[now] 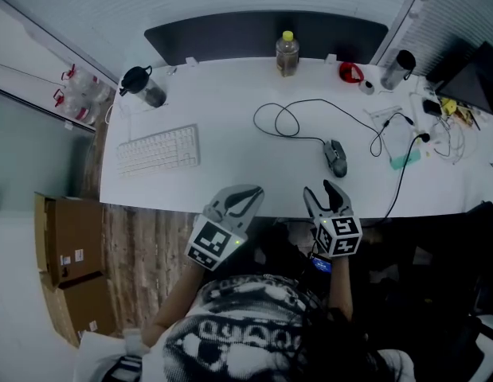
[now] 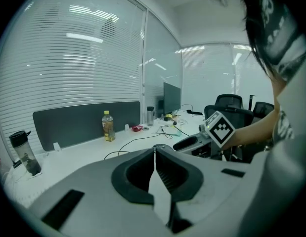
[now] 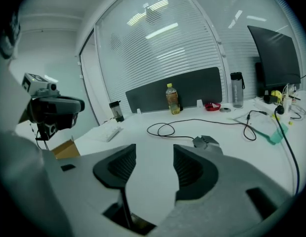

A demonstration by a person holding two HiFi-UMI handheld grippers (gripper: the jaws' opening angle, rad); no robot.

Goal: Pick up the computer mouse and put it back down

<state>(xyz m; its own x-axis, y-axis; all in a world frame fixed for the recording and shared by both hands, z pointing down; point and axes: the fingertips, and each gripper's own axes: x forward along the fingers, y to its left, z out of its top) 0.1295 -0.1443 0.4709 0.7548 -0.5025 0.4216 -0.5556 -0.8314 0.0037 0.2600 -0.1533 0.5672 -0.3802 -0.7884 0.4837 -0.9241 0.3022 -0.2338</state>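
The dark grey computer mouse (image 1: 336, 157) (image 3: 205, 141) lies on the white desk (image 1: 230, 118), its black cable (image 1: 310, 122) looping away behind it. My right gripper (image 1: 326, 188) (image 3: 154, 149) hovers at the desk's near edge, just short of the mouse, open with nothing between its jaws. My left gripper (image 1: 252, 189) (image 2: 154, 148) is held beside it to the left, also over the near edge, shut and empty. In the left gripper view the right gripper (image 2: 192, 142) and its marker cube show at the right.
A white keyboard (image 1: 158, 150) lies at the desk's left. Along the back stand a black flask (image 1: 142, 86), a yellow-capped bottle (image 1: 287, 52) and a steel tumbler (image 1: 397, 70). Cables, small items and a monitor (image 1: 477, 78) crowd the right end. Cardboard boxes (image 1: 67, 245) sit on the floor at left.
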